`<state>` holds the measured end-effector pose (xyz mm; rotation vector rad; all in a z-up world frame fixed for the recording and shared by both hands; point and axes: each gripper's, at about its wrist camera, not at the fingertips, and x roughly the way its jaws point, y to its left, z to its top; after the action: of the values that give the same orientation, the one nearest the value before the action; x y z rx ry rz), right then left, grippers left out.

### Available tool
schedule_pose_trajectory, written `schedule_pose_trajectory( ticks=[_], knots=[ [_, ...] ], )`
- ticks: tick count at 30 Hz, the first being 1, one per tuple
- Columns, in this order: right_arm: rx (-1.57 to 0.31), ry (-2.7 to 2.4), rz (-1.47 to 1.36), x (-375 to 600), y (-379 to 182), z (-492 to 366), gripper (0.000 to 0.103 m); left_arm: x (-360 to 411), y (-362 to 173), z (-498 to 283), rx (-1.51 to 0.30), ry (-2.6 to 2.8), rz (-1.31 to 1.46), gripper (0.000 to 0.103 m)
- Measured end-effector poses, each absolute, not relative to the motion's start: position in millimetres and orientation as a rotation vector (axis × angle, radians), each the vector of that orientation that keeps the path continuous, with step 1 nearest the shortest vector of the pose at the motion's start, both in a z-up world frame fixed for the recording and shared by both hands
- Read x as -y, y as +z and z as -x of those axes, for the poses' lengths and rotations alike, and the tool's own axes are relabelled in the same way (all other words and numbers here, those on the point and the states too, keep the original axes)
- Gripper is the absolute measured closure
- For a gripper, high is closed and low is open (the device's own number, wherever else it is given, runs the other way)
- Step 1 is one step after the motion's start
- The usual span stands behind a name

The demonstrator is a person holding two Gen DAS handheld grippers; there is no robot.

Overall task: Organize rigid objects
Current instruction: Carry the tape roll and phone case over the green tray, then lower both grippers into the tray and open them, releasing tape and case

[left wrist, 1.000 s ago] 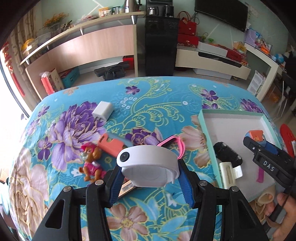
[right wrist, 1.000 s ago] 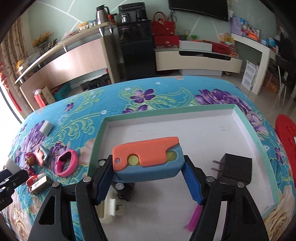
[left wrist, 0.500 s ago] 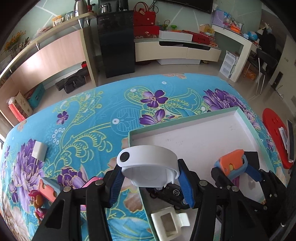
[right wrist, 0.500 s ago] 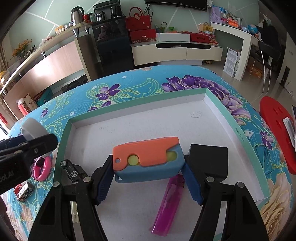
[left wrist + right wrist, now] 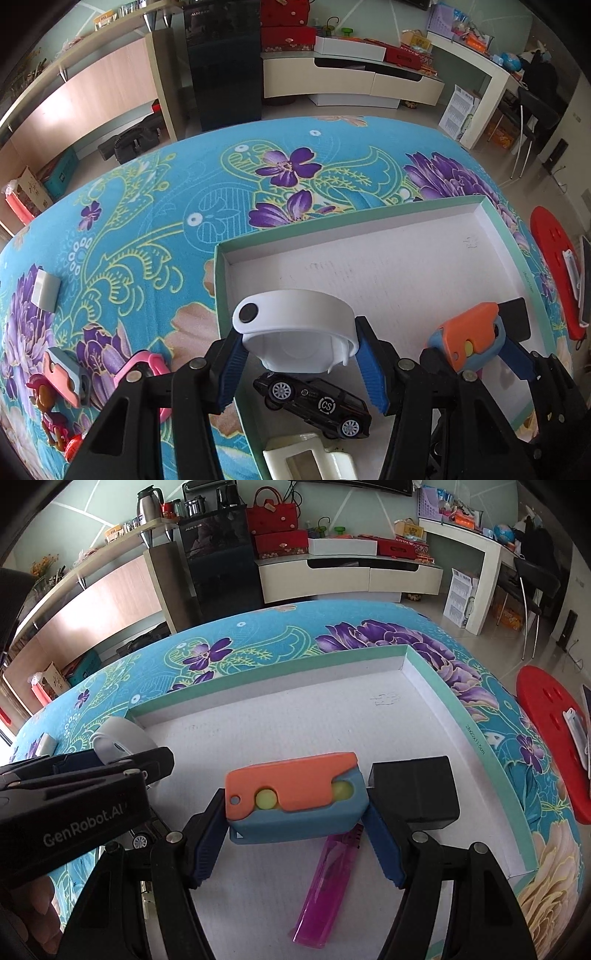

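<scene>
The left gripper (image 5: 301, 363) pinches a white wristband (image 5: 295, 332) at lower centre of its view, above the green-rimmed tray (image 5: 369, 218) and a black toy car (image 5: 314, 402). The right gripper (image 5: 295, 834) clamps an orange-and-blue block (image 5: 295, 797) mid-frame, over a pink lighter (image 5: 328, 886).

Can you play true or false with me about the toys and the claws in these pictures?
1. The left claw holds a white band. True.
2. The right claw is empty. False: it grips an orange and blue toy.
3. A black toy car lies inside the box. True.
4. The purple lighter lies on the flowered cloth. False: it lies on the box floor.
5. A pink ring lies outside the box, on the cloth. True.
</scene>
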<state>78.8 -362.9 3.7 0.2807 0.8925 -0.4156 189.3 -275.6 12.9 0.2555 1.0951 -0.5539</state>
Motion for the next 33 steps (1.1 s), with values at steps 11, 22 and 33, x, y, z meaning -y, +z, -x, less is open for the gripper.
schedule_pose_trajectory(
  ticks=[11,22,33],
  knots=[
    [-0.910,-0.406,-0.240,358.1,7.7,-79.6,0.031,256.5,28.1,-187.8,-1.079,-0.526,-0.196,0.030],
    [-0.882,-0.381,-0.235,353.7,20.8,-75.7,0.031,217.7,43.6,-186.5,-1.020,-0.420,-0.180,0.027],
    [-0.884,-0.401,-0.236,357.0,20.9,-74.3,0.023,193.9,25.1,-184.7,-1.044,-0.340,-0.190,0.017]
  ],
)
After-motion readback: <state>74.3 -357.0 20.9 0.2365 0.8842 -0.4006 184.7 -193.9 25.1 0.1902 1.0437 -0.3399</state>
